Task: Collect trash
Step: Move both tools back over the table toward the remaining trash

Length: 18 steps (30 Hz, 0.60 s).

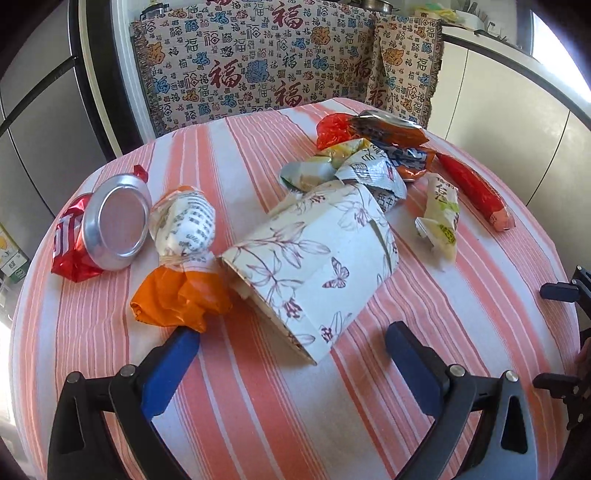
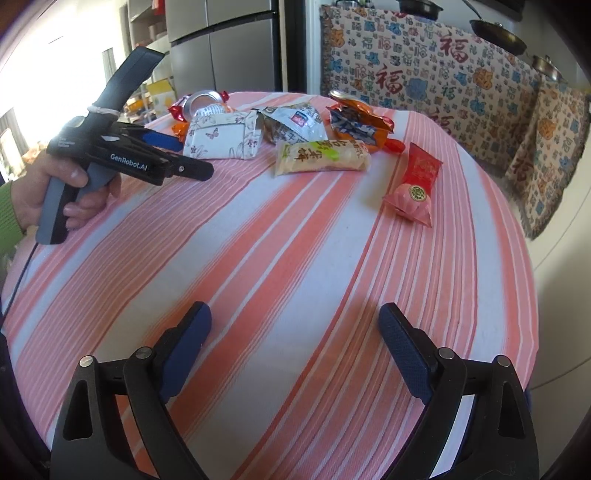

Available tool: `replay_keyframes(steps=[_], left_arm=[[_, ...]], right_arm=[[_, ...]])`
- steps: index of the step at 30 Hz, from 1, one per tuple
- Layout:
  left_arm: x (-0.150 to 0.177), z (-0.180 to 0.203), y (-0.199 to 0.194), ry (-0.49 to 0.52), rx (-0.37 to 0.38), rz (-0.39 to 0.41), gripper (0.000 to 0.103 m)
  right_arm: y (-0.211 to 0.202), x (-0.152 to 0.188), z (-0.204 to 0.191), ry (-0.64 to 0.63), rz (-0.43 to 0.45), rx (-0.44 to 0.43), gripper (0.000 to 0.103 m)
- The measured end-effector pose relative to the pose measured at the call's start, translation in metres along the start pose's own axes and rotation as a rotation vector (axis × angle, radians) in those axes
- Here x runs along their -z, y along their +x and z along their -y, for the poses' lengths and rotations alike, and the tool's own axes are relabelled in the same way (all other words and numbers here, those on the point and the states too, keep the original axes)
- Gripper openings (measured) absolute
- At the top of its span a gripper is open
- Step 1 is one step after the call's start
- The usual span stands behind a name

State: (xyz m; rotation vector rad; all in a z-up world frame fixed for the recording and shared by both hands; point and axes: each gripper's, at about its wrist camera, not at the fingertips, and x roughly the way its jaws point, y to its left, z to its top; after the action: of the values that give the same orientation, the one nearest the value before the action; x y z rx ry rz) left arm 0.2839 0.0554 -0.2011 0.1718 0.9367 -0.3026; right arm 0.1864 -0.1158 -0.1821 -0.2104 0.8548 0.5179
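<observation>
Trash lies on a round table with a pink striped cloth (image 1: 258, 406). In the left wrist view a crushed floral paper box (image 1: 314, 266) lies just ahead of my open left gripper (image 1: 291, 336), its near corner reaching between the fingers without touching either pad. An orange wrapper (image 1: 177, 302) rests against the left fingertip. A crushed red can (image 1: 107, 229) lies far left, and a pile of wrappers (image 1: 369, 158) sits behind the box. My right gripper (image 2: 295, 314) hangs open over bare cloth. A yellow snack pack (image 2: 321, 157) and a red-pink pack (image 2: 413, 188) lie beyond it.
A hand (image 2: 74, 192) in a green sleeve holds the left gripper (image 2: 184, 155) near the floral box (image 2: 221, 136). A seat with a patterned throw (image 1: 258, 66) stands behind the table. A grey fridge (image 2: 221, 44) and hanging pans (image 2: 498, 31) are at the back.
</observation>
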Motion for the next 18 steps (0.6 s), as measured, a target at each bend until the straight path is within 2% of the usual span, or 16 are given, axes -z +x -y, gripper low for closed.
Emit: replay_keyframes(steps=[10, 15, 17, 18], left_arm=[[-0.024, -0.017, 0.015, 0.012, 0.006, 0.010, 0.103], [-0.024, -0.004, 0.008, 0.084, 0.046, 0.051, 0.101], [-0.019, 0.007, 0.001, 0.127, 0.063, 0.074, 0.092], [-0.016, 0.012, 0.001, 0.134, 0.072, 0.062, 0.083]], right_arm=[[0.001, -0.001, -0.001, 0.000, 0.001, -0.001, 0.093], [0.001, -0.002, -0.001, -0.005, -0.001, -0.008, 0.094], [0.002, -0.003, -0.001, -0.005, -0.001, -0.012, 0.094], [0.002, -0.003, -0.001, -0.004, -0.001, -0.013, 0.094]])
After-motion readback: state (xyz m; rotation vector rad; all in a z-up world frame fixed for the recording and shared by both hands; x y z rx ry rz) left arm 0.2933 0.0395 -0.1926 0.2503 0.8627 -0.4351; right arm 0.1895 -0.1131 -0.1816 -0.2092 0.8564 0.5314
